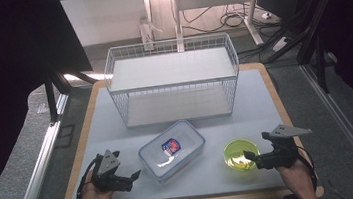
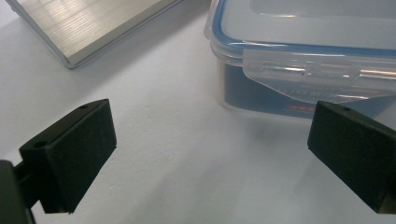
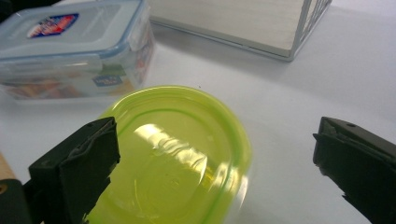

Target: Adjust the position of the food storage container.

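A clear plastic container (image 1: 172,150) with a blue-rimmed snap lid and a red and blue label lies at the table's front middle. To its right sits a translucent yellow-green bowl (image 1: 241,155). My left gripper (image 1: 133,177) rests open just left of the container, whose near corner and lid clasp (image 2: 303,46) lie ahead of the jaws, toward the right one. My right gripper (image 1: 250,157) stands open at the bowl's right edge. In the right gripper view the bowl (image 3: 177,158) lies between the jaws, close to the left one, with nothing gripped.
A white wire basket shelf (image 1: 172,80) with two boards stands behind the container at the back middle of the grey mat (image 1: 262,115). Its lower board (image 2: 88,28) and its corner (image 3: 299,28) lie ahead of the grippers. Wooden table edges frame the mat.
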Tool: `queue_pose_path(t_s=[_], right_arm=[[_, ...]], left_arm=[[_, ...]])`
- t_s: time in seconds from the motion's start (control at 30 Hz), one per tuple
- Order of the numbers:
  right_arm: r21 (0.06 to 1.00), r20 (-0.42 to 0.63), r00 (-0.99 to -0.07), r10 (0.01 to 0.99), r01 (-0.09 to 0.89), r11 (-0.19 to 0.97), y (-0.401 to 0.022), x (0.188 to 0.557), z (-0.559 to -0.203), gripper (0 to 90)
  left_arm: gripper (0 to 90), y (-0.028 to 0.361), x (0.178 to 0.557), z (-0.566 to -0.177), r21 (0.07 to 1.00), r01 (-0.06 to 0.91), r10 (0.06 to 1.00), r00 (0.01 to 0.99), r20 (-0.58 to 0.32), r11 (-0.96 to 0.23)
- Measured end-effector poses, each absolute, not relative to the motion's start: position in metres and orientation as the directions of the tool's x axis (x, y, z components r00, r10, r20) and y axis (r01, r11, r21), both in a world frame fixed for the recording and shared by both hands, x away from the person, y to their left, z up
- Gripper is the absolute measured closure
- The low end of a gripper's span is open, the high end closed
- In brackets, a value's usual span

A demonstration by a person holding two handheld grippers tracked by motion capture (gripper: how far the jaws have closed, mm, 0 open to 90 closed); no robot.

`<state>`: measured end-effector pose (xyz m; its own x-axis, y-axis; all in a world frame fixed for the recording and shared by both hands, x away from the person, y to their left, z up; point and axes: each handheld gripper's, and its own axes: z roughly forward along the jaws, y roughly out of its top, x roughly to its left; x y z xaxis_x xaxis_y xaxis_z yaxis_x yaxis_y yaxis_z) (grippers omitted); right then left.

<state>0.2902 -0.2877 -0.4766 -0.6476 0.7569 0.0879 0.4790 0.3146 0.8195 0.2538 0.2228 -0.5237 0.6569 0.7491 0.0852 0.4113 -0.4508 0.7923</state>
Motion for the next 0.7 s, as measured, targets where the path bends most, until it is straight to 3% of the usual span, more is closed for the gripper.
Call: queue_pose_path(t_s=[0.7], right_arm=[[0.809,0.018,-0.651,0.759,0.455,0.372,-0.272,0.286,-0.474,0.0]], left_arm=[[1.9,0.222,0.253,-0.523,0.790,0.405,0.744,0.662,0.095,-0.461]])
